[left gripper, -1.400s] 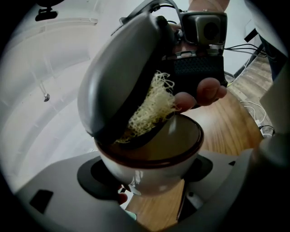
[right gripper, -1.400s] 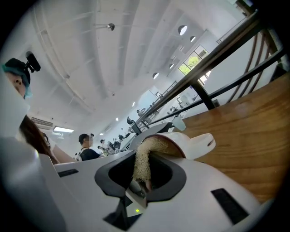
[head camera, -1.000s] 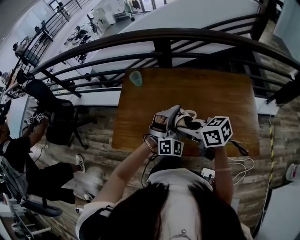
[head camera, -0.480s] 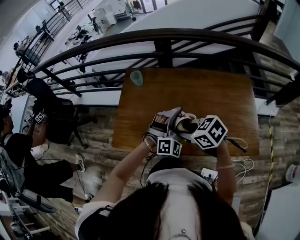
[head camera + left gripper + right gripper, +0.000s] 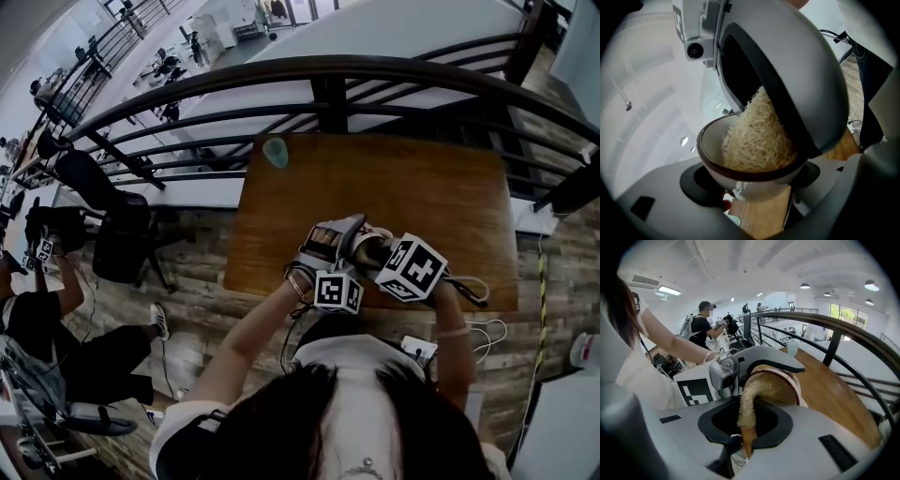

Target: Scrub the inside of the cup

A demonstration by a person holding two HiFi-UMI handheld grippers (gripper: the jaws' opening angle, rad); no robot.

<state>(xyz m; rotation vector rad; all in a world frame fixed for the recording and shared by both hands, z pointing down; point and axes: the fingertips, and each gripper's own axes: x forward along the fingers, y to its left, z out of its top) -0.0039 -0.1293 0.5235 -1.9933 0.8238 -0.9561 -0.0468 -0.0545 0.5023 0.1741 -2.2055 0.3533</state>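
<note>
My left gripper [image 5: 326,246] is shut on a white cup with a brown rim [image 5: 751,174], held tilted above the near part of the wooden table [image 5: 441,197]. A pale loofah scrubber [image 5: 758,135] fills the cup's mouth. My right gripper [image 5: 745,430] is shut on the scrubber's [image 5: 749,405] near end and pushes it into the cup [image 5: 783,386]. In the head view the right gripper [image 5: 377,251] meets the left one nose to nose. The cup's inside is mostly hidden by the scrubber.
A small teal cup [image 5: 274,152] stands at the table's far left corner. A dark metal railing [image 5: 328,89] runs just beyond the table. White cables [image 5: 483,330] lie on the floor at the right. Another person [image 5: 47,281] sits to the left.
My right gripper's marker cube has shifted left and tilted, closing in on the cup. The left gripper and cup have barely moved. The person at the left has moved their arms.
</note>
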